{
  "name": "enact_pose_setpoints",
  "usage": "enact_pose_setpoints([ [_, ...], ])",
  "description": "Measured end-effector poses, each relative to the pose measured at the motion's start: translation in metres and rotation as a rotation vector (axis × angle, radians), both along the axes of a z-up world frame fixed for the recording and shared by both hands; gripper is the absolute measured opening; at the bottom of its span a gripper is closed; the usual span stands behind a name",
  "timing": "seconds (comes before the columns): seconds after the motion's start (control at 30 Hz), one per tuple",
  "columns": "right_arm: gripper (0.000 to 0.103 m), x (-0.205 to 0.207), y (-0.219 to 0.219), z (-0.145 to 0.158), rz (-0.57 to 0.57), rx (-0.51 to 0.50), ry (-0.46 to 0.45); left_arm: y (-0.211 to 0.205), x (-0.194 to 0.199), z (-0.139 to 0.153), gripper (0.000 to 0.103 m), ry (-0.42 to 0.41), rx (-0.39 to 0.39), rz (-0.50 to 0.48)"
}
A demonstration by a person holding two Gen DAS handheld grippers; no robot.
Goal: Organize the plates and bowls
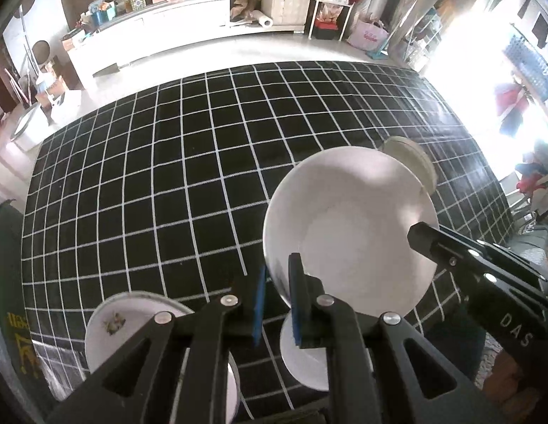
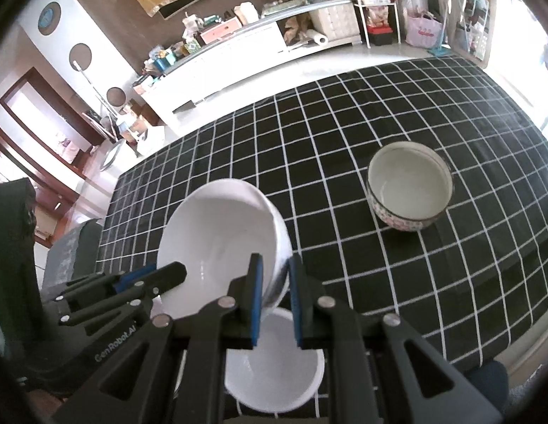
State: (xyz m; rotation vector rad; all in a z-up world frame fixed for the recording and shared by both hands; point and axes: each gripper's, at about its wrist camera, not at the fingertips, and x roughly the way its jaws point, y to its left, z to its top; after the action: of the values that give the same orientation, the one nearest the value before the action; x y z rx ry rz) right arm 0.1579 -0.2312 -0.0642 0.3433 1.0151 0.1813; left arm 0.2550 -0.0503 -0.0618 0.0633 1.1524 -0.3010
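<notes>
A large white bowl (image 1: pixel 348 233) is held in the air above the black checked tablecloth (image 1: pixel 168 183). My left gripper (image 1: pixel 278 304) is shut on its near left rim, and my right gripper (image 2: pixel 277 300) is shut on its right rim; the bowl (image 2: pixel 217 243) tilts in the right wrist view. The right gripper's fingers (image 1: pixel 450 251) show in the left wrist view. A smaller white bowl (image 2: pixel 274 367) sits on the cloth right under the held bowl. A patterned bowl (image 2: pixel 410 185) stands upright further right. A white plate with a gold motif (image 1: pixel 132 321) lies near left.
The table's near edge runs just under both grippers. A dark green cloth (image 1: pixel 9 282) hangs at the left edge. Beyond the table's far edge are a bare floor and a long white cabinet (image 1: pixel 189 17) cluttered with boxes.
</notes>
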Motion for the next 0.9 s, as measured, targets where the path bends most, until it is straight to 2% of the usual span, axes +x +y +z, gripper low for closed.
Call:
enact_pose_setpoints([
  [0.23,0.018,-0.023,-0.006,-0.003,0.01,0.001,0.014,-0.014,-0.031,0.004,0.01,-0.016,0.005,-0.014],
  [0.5,0.018,-0.043,-0.003,-0.025,0.026,-0.018,0.058,-0.009,-0.063,-0.021,0.011,0.032,0.014,-0.014],
  [0.9,0.018,-0.054,0.014,-0.062,0.062,-0.046,0.135,0.002,-0.068,-0.062,0.011,0.102,0.021,0.019],
])
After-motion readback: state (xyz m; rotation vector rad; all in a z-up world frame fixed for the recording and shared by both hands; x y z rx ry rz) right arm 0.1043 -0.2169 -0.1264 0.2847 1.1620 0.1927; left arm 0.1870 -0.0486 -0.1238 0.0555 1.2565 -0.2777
